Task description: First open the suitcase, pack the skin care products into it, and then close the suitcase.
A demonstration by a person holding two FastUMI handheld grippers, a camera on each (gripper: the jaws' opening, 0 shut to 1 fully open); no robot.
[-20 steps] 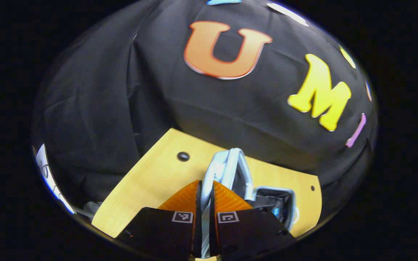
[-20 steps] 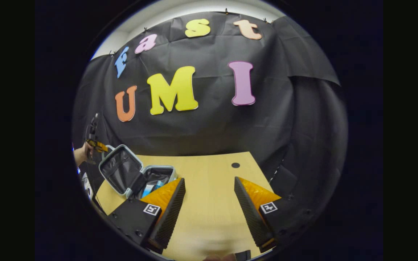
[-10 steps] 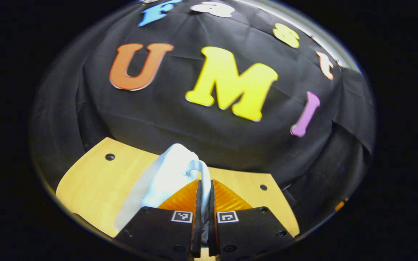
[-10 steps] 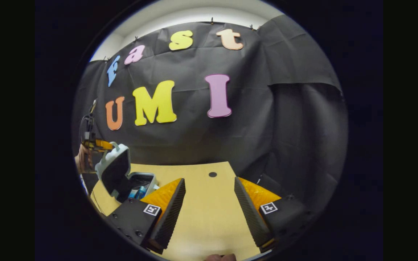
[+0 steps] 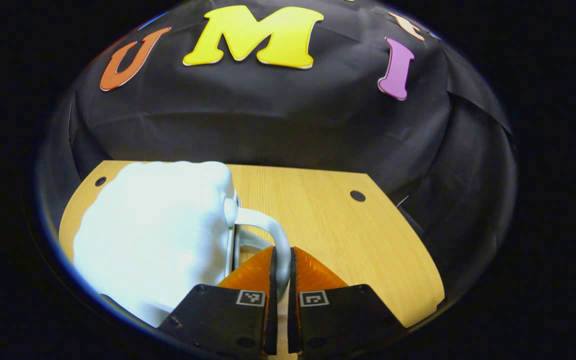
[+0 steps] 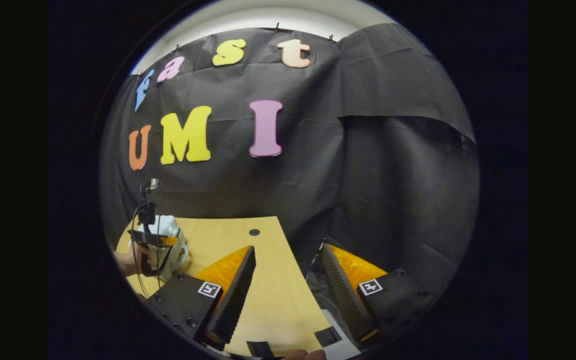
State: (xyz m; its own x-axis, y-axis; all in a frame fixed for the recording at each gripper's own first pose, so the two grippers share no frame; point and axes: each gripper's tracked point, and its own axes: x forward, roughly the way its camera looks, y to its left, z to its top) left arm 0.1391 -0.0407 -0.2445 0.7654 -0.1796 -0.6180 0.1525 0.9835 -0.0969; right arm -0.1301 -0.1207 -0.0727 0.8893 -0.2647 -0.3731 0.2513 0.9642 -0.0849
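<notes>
The pale blue suitcase [image 5: 158, 235] lies on the wooden table [image 5: 338, 235] with its lid down, at the left of the left gripper view. Its curved handle [image 5: 273, 235] runs between my left gripper's fingers, and the left gripper [image 5: 281, 272] is shut on it. In the right gripper view the suitcase [image 6: 168, 240] sits small at the far left with the left gripper [image 6: 160, 241] and a hand [image 6: 130, 262] on it. My right gripper [image 6: 288, 270] is open over the table's right edge, holding nothing. The suitcase's contents are hidden.
The table [image 6: 248, 270] has small dark holes [image 5: 357, 195] near its back corners. Black cloth wall hangs close behind and to the right. A white and dark object [image 6: 335, 342] shows at the bottom edge of the right gripper view.
The lid, held by its handle in my left gripper, swung down from upright onto the suitcase base. My right gripper, still open, drifted right toward the table's edge.
</notes>
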